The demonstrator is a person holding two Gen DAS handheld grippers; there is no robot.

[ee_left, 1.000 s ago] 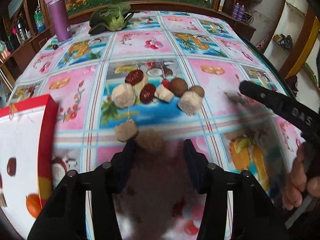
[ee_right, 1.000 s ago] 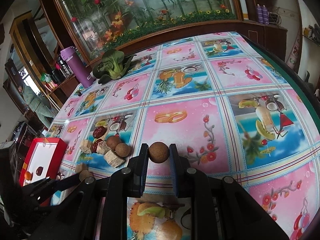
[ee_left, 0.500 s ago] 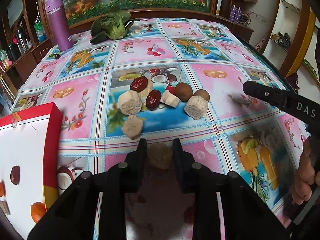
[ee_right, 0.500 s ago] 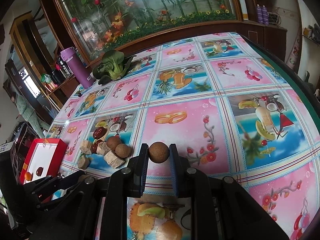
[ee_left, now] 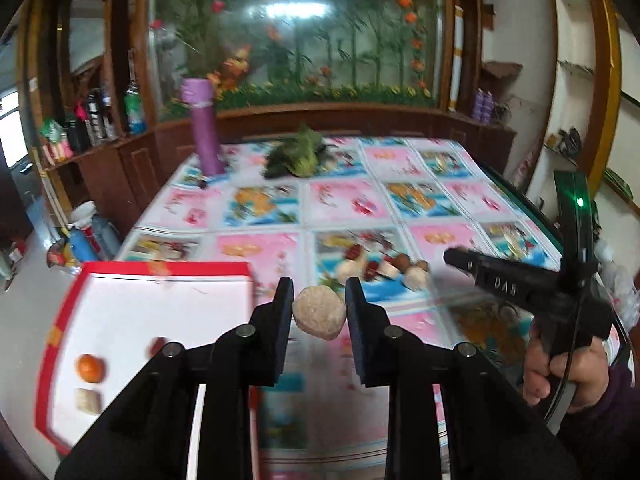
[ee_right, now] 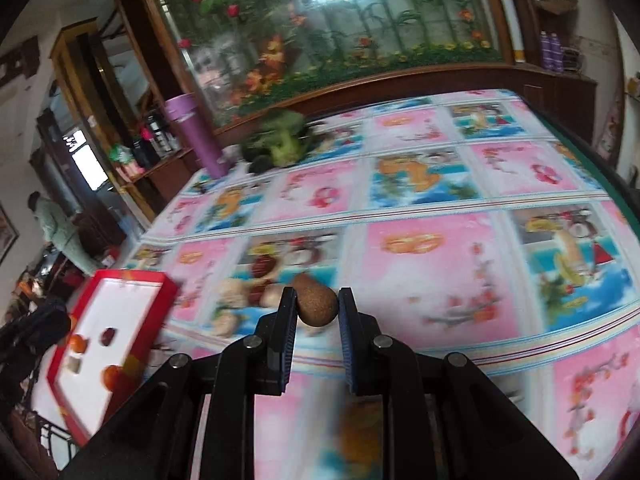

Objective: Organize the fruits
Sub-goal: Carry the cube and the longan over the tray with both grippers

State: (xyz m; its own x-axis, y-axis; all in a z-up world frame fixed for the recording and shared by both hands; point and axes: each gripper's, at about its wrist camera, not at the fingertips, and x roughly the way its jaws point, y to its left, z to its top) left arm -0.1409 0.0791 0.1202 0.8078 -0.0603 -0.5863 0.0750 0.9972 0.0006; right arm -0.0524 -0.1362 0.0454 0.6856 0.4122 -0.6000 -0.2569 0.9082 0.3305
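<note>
The left gripper (ee_left: 319,298) is closed on a pale lumpy fruit (ee_left: 319,312), held up in the air in the lower middle of the left wrist view. The right gripper (ee_right: 318,306) is closed on a round brown fruit (ee_right: 318,306), in the lower middle of the right wrist view. Both fruits sit snug between the black fingers.

The red tray (ee_left: 64,320) with a white inside fills the lower left of the left wrist view. It already holds a small orange fruit (ee_left: 91,368), a pale cube (ee_left: 88,400) and a dark red bit that is too blurry to name. More fruits lie in a little pile (ee_left: 380,266) on the flowery tablecloth (ee_left: 352,200), right of center, well apart from the tray.

This looks like the carrying step: both fruits are picked up and need to go into the tray. The left fruit is just beside the tray's right edge, so I think it goes first. The next move calls for swinging it left over the white part, lowering it to a bare spot away from the fruits there, and then opening the fingers gently so it does not roll. The right gripper is farther from the tray and should wait its turn so the two do not bump.
</note>
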